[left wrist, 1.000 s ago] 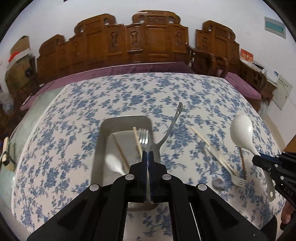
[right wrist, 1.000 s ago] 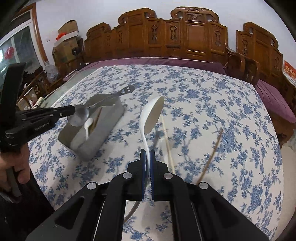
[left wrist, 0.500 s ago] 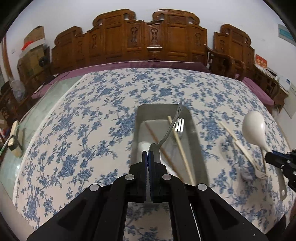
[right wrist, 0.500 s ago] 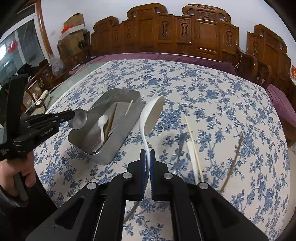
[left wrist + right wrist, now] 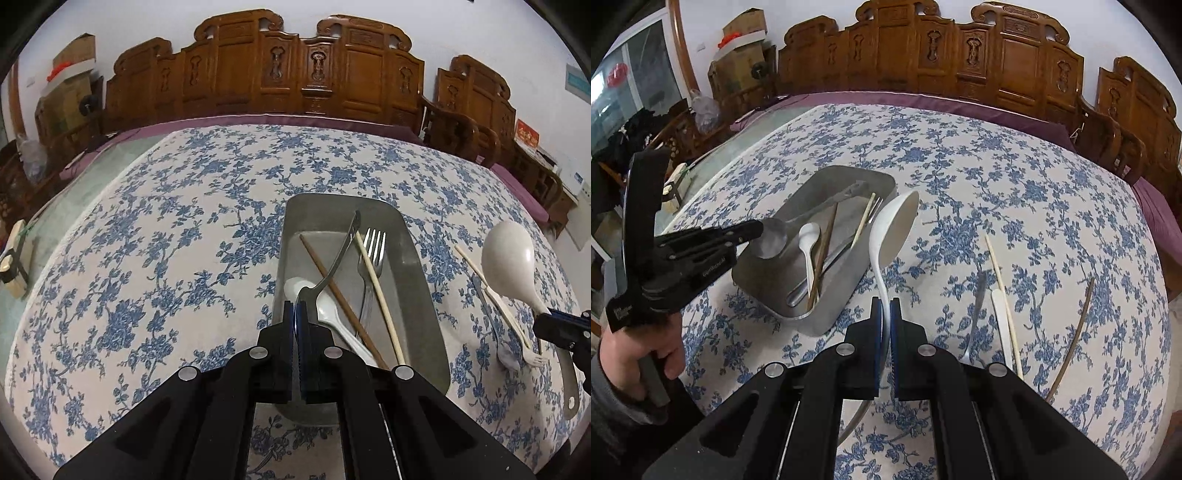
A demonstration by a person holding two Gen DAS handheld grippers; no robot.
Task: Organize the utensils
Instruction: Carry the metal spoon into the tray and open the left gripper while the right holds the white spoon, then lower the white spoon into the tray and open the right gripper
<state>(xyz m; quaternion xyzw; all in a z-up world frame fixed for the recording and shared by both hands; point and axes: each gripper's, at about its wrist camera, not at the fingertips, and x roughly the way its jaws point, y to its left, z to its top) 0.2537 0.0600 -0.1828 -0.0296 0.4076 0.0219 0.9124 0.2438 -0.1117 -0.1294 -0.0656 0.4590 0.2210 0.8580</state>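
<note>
**Two utensils held for deposit at the tray**

While both tools carry a load, the step in hand appears to be placement into the metal tray (image 5: pixel 417 266). The left gripper (image 5: pixel 298 314) has its jaws closed on the bowl end of a metal spoon (image 5: pixel 338 254), whose handle reaches out over the tray interior. The right gripper (image 5: pixel 886 314) is clamped on the handle of a white ladle (image 5: pixel 895 229), held raised in the air with its bowl near the tray's right wall.

Already lying in the tray: a white spoon (image 5: pixel 325 306), a dark chopstick (image 5: pixel 332 288), a pale chopstick (image 5: pixel 376 288) and a fork (image 5: pixel 373 251).

Next move, as judged: lower the metal spoon until it rests among the contents, then part the left jaws. The ladle should follow only after the left tool is clear, since both tools converge on one container.

Obstructions: the crossed chopsticks and the fork may keep the spoon from lying flat. The ladle is long compared with the tray and may need aligning lengthwise.

Remaining on the floral tablecloth (image 5: pixel 1015 177), right of the tray: a pale chopstick (image 5: pixel 1001 280), a dark chopstick (image 5: pixel 1075 332), a white-handled utensil (image 5: pixel 1001 321) and a metal utensil (image 5: pixel 975 314).
</note>
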